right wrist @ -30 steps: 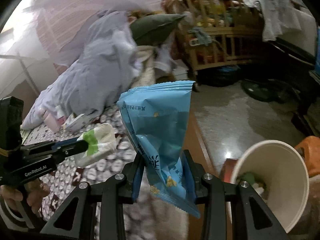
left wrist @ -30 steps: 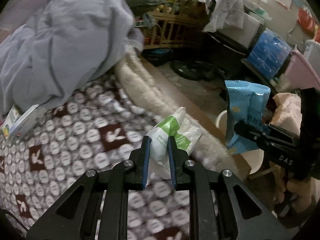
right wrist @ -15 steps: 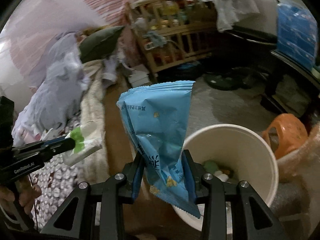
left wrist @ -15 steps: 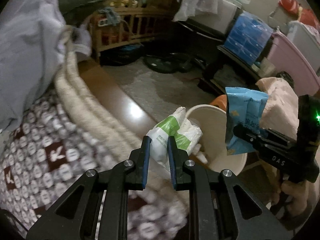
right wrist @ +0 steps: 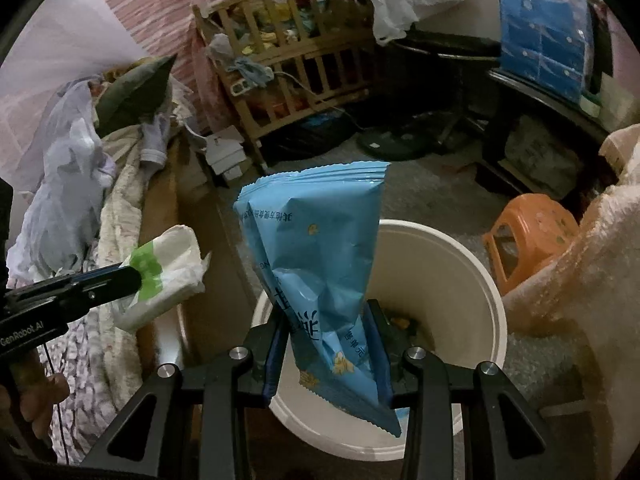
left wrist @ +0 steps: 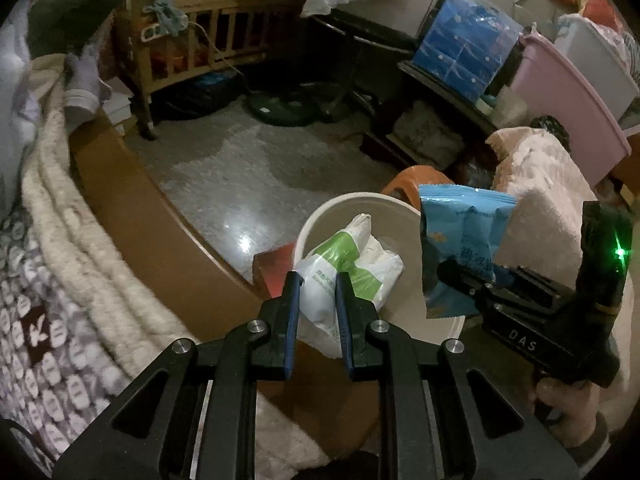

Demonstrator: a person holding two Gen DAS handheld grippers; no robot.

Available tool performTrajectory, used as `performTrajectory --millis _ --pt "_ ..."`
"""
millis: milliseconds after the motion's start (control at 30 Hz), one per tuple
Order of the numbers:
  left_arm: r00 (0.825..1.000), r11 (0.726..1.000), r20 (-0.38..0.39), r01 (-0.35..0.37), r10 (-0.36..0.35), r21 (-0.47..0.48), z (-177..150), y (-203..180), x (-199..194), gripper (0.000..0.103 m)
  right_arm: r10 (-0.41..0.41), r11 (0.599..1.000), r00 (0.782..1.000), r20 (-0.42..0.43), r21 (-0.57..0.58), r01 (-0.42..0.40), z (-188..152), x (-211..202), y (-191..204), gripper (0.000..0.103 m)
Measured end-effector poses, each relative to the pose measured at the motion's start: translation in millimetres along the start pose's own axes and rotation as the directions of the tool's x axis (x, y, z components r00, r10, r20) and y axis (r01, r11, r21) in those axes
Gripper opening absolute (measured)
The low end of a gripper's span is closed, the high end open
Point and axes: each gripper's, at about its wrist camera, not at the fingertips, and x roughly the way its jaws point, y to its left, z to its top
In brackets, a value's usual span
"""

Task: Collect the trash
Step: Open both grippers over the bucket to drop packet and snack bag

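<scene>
1. Two pieces of trash are in hand, and the bin point(right wrist: 460, 264) is your landmark.
2. Your right gripper point(right wrist: 328, 344) is clamped on the blue snack bag point(right wrist: 316, 248); its long axis stands upright, its lower end directly over the bin mouth.
3. Your left gripper point(left wrist: 316, 300) is clenched on the white-and-green packet point(left wrist: 348, 264), which sits at the bin's bed-side rim.
4. Judgement: the right is nearer a drop; the left needs a little more reach over the rim.
</scene>
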Motion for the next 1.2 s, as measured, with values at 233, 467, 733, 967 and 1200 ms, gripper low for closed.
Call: performTrajectory --millis 233,467,733,967,1200 --pt "0.999 1.0 -0.03 0.009 -0.009 0.002 3 -9 18 0.015 -0.004 0.999 1.0 -0.014 0.034 0.004 -2 7 -16 0.036" --pt "0.999 1.0 -0.048 0.026 -0.026 0.005 4 -11 26 0.015 -0.007 0.998 1.0 -0.013 0.058 0.007 -2 10 -23 0.036" --pt "0.997 0.999 -0.061 0.037 -0.037 0.002 4 -11 32 0.016 -0.009 0.997 1.0 -0.019 0.07 0.01 -1 14 -27 0.036" --pt "0.997 0.999 -0.064 0.051 -0.05 0.002 3 -12 35 0.016 -0.022 0.997 0.999 -0.04 0.073 0.025 -3 21 -30 0.037" --pt "0.995 0.996 -0.059 0.085 -0.086 -0.005 2 -12 35 0.021 -0.054 0.995 0.998 -0.045 0.083 0.058 -3 23 -34 0.043"
